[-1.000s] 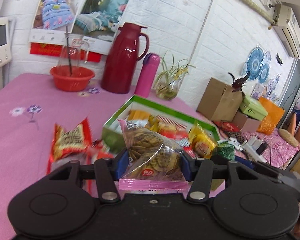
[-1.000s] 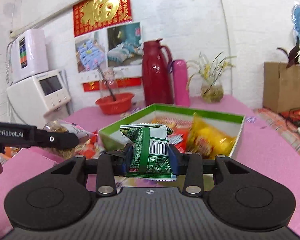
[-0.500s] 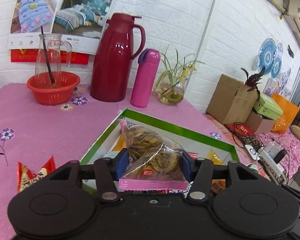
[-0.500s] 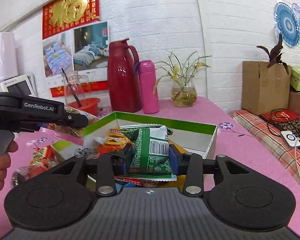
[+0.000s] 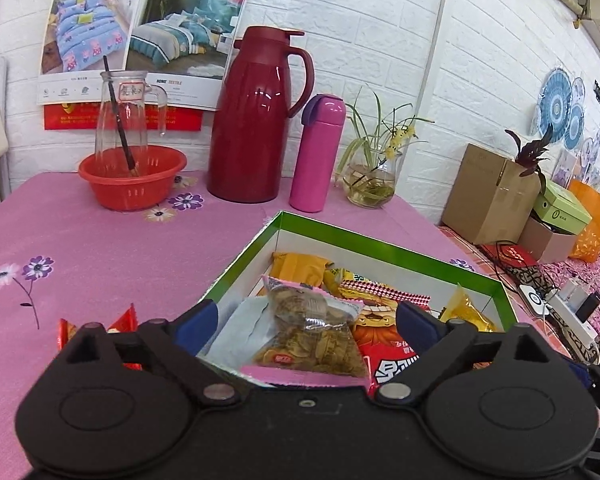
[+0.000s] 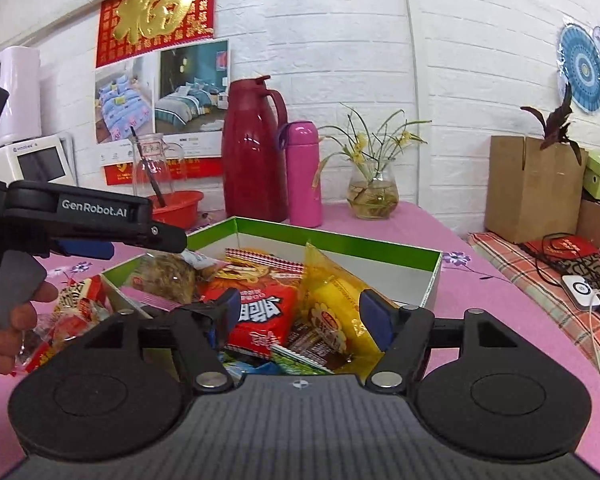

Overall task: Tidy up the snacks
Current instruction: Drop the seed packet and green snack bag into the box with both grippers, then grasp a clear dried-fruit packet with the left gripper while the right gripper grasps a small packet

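Snacks lay piled in the green-rimmed box [image 5: 384,245] on the pink worktop [image 5: 100,256]; the clear chip bag [image 5: 316,336] rested inside, between the left gripper's [image 5: 306,326] spread fingers. Right gripper [image 6: 302,312] fingers gaped empty.

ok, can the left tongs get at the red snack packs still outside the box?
Probably yes: the left tongs are open, and the red packs lie uncovered on the cloth beside the box, left of the tongs.

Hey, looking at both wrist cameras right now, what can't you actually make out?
- Left view: near edge of the green box, hidden by the left gripper.
- Left view: red packets on the tablecloth, mostly behind the gripper body.
- Right view: green-edged packet, mostly behind the right gripper.
- Jar label: too small to read.
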The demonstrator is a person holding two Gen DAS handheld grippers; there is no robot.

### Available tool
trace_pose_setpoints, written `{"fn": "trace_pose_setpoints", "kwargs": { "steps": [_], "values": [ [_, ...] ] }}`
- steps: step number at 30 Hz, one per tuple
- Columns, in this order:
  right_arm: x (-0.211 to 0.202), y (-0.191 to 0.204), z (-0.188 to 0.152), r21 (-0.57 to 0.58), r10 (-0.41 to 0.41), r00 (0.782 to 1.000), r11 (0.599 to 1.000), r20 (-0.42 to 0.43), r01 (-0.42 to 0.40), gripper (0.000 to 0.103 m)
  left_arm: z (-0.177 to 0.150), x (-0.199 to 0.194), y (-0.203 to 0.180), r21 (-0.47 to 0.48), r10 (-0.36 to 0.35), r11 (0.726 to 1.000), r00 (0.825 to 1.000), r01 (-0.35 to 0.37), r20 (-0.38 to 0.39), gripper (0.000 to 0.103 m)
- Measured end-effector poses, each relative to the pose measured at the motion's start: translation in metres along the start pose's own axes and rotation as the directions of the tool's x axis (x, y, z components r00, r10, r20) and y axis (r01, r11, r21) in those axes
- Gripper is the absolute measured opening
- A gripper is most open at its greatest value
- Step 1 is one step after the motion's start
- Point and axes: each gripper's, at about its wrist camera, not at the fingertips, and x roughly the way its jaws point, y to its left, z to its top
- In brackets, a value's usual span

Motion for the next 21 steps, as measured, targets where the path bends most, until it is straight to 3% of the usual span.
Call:
{"fn": "trace_pose_setpoints", "kwargs": {
  "steps": [10, 21],
  "values": [
    [-0.02, 0.029, -0.001, -0.046, 0.062, 0.998, 0.997, 0.0, -0.062, 0.103, -0.009, -0.045, 0.01, 0.014, 0.025, 1.0, 0.999, -0.025, 0.025, 0.103],
    [-0.017, 0.069, -0.015, -0.075, 0.188, 0.978, 0.978, -0.087, -0.195, 0.103, -0.039, -0.098, 0.065, -0.004, 0.118, 0.993, 0.993, -0.118, -0.018, 0.103]
  ]
}}
